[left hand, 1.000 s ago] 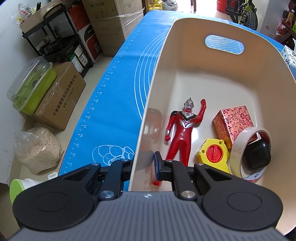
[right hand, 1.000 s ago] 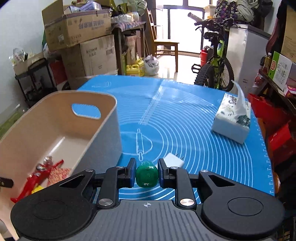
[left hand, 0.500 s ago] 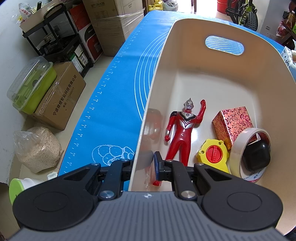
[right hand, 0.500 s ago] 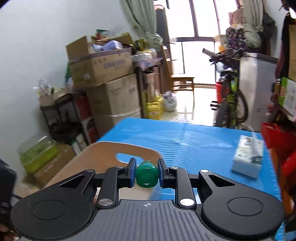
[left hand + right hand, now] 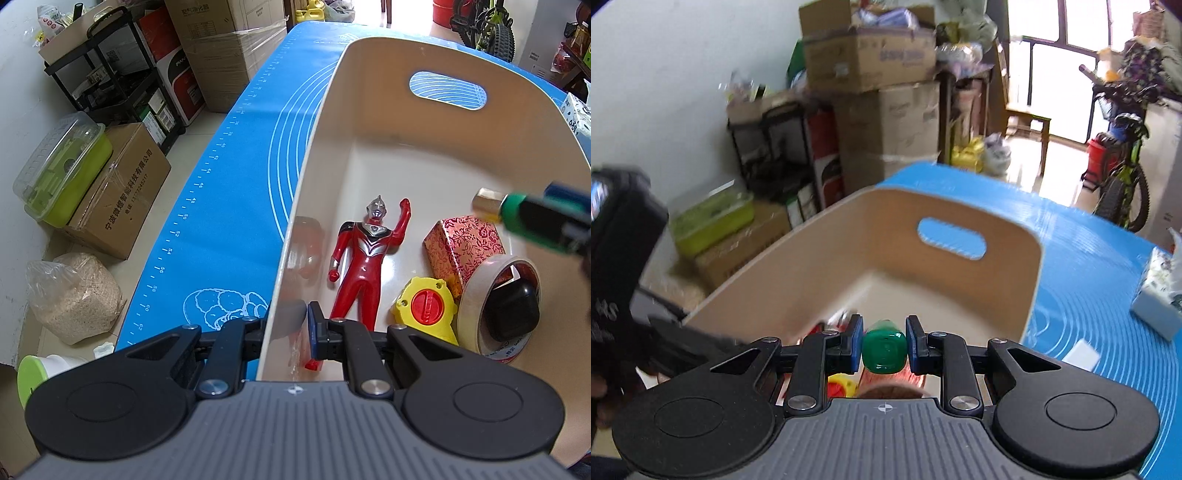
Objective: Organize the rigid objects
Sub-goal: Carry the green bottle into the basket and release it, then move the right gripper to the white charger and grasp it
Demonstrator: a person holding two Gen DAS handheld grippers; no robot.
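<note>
Right gripper (image 5: pixel 884 349) is clamped on a small green bottle (image 5: pixel 884 350), pads tight on both flanks, long axis running forward along the fingers, cap end leading. It hangs above the cream bin (image 5: pixel 1030 280), over the red patterned box (image 5: pixel 463 245) side. Left gripper (image 5: pixel 286 332) is nearly closed, pinching the bin's near wall to steady it. Drop zone lies straight below and ahead of the right gripper; bare floor toward the handle cutout looks the safer spot.
</note>
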